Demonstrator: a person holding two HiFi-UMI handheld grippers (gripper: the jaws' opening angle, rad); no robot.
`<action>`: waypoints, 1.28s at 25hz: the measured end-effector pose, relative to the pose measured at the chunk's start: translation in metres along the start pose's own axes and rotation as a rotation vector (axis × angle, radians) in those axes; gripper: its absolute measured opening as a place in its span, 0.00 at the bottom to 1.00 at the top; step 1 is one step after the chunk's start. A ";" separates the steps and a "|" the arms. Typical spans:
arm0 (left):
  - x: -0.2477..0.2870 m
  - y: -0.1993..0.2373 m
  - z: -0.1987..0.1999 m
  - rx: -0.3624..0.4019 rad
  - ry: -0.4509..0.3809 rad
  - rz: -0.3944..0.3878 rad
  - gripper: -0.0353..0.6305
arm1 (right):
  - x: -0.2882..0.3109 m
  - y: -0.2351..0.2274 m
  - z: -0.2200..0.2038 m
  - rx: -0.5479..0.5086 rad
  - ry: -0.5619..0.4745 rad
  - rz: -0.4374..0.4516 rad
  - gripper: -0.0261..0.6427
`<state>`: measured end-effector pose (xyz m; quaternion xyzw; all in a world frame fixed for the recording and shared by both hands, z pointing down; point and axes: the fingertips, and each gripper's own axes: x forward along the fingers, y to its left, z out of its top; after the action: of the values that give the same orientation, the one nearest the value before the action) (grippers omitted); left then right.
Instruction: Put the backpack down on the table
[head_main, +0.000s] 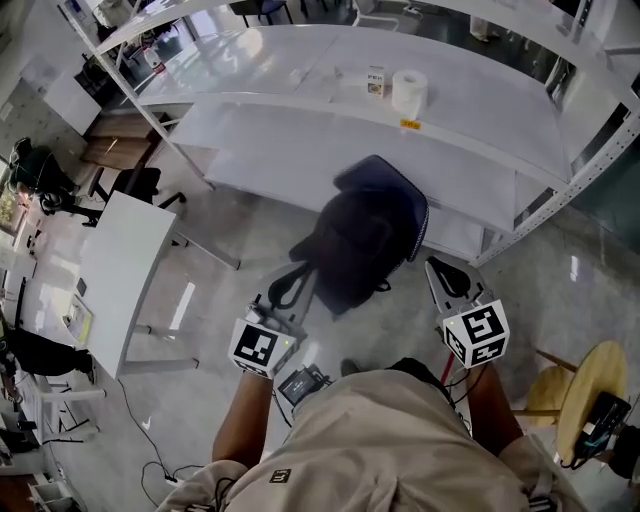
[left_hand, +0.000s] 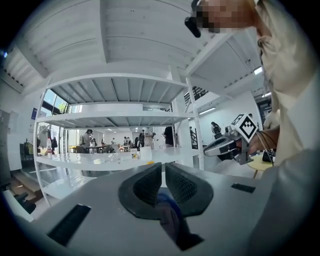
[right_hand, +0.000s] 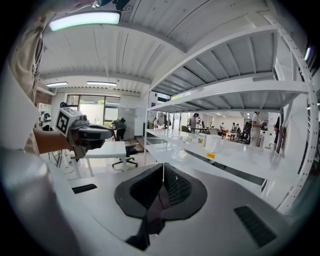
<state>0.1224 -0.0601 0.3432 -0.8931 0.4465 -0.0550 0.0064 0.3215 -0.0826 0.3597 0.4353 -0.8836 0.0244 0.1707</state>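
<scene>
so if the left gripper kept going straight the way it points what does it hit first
Probably the front edge of the white table, near the paper roll. The left gripper, shut on the backpack strap, points level at it; depth is unclear.

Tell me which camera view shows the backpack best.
The head view: the whole dark backpack hangs there in front of the shelf. The left gripper view shows only a bluish bit of fabric pinched between the jaws; the right gripper view shows only a dark strap pinched the same way.
</scene>
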 end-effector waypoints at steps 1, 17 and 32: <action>0.001 0.006 -0.003 -0.004 0.001 0.000 0.10 | 0.005 0.002 0.000 0.000 0.006 0.003 0.08; 0.100 0.081 -0.037 -0.080 0.083 0.055 0.10 | 0.135 -0.075 -0.017 0.035 0.059 0.079 0.08; 0.230 0.123 -0.133 -0.133 0.315 0.050 0.10 | 0.269 -0.153 -0.098 0.131 0.154 0.164 0.08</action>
<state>0.1477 -0.3128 0.4891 -0.8604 0.4668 -0.1643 -0.1215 0.3164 -0.3637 0.5224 0.3687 -0.8970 0.1294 0.2066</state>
